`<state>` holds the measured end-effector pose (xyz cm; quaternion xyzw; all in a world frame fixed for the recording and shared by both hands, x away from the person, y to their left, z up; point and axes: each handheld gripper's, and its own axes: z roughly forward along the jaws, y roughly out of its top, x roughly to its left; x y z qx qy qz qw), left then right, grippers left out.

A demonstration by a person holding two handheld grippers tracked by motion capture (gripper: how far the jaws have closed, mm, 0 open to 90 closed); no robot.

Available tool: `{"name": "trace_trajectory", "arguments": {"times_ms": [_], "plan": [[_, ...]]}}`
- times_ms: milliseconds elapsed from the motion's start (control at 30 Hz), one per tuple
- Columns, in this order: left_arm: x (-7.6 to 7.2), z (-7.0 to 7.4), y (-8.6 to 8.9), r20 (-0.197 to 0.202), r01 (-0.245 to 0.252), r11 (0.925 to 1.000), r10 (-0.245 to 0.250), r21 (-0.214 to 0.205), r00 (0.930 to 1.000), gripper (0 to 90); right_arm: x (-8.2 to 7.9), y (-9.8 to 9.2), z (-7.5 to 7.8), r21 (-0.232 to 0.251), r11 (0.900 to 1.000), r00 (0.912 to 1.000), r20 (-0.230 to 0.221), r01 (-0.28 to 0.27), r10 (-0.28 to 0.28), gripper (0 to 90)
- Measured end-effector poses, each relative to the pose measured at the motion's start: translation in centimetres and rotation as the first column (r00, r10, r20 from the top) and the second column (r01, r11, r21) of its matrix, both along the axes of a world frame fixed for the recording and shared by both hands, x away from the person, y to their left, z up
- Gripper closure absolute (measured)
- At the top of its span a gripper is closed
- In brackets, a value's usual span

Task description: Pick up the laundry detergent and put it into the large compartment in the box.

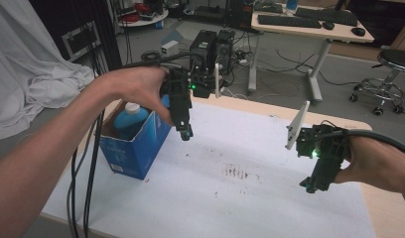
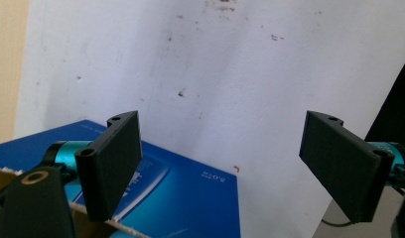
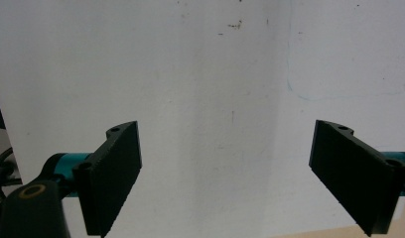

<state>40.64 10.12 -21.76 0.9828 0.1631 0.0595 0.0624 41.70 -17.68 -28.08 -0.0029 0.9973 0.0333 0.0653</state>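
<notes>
**Left gripper nearest the box, bottle below and behind its jaws**

Overhead first, from the high view. Left gripper [image 1: 184, 130] hangs just past the near right corner of the blue box [image 1: 136, 146], tips pointing down at the white table cover [image 1: 250, 198]. The box stands open-topped at the left edge of the cover, and the blue bottle [image 1: 131, 119] with its white cap stands upright inside it, long axis vertical. The bottle lies to the left of the jaws and a little lower, with the box wall between. Right gripper [image 1: 312, 184] sits well apart at the far right side of the cover, over bare surface. So the left hand is plainly the nearer one.

Next, the left gripper view. Left jaws spread wide, nothing between them but stained white cover. The box's blue printed side fills the lower left corner under the left jaw, its torn cardboard rim at the very bottom. Judgement: to reach the bottle the gripper would need to swing back toward that corner and come in from above the open top.

Last, the right gripper view. Right jaws equally wide apart and empty, looking down on plain cover with a faint blue pen line [image 3: 309, 94].
</notes>
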Motion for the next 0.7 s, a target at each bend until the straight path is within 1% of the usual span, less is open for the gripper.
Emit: {"name": "trace_trajectory", "arguments": {"times_ms": [100,167,333,400,433,467,633,700], "plan": [[0.0,-0.5,-0.8,0.002,0.020,0.9998,-0.020,-0.003,0.9998,16.7,0.0,0.0,0.0,-0.004,1.0000,1.0000,0.002,0.001,-0.001,12.2],[-0.1,-0.9,-1.4,0.005,0.036,0.9993,-0.036,0.007,0.9993,16.7,0.0,0.0,0.0,-0.006,1.0000,1.0000,0.002,0.000,0.000,12.1],[-0.5,-2.3,-2.8,-0.012,0.089,0.9958,-0.089,0.023,0.9960,16.8,0.0,0.0,0.0,0.000,1.0000,1.0000,0.007,0.000,0.000,12.1],[-0.7,-2.9,-3.3,-0.020,0.103,0.9943,-0.102,0.029,0.9946,16.7,0.0,0.0,0.1,0.000,1.0000,1.0000,0.009,0.003,-0.003,12.1],[-0.7,-2.9,-3.3,-0.020,0.103,0.9943,-0.102,0.029,0.9946,16.7,0.0,0.0,0.1,0.000,1.0000,1.0000,0.009,0.003,-0.003,12.1],[-0.8,-3.6,-3.8,-0.028,0.117,0.9927,-0.116,0.028,0.9928,16.7,-0.1,-0.1,0.1,-0.001,1.0000,0.9999,0.010,0.004,-0.004,12.1],[-1.0,-5.0,-4.6,-0.040,0.145,0.9887,-0.144,0.038,0.9888,16.7,-0.2,-0.1,0.3,0.003,1.0000,0.9999,0.015,0.008,-0.008,12.1],[-1.1,-5.5,-4.9,-0.047,0.163,0.9859,-0.161,0.040,0.9859,16.8,-0.2,-0.1,0.3,0.007,0.9999,0.9998,0.019,0.011,-0.011,12.1]]}}
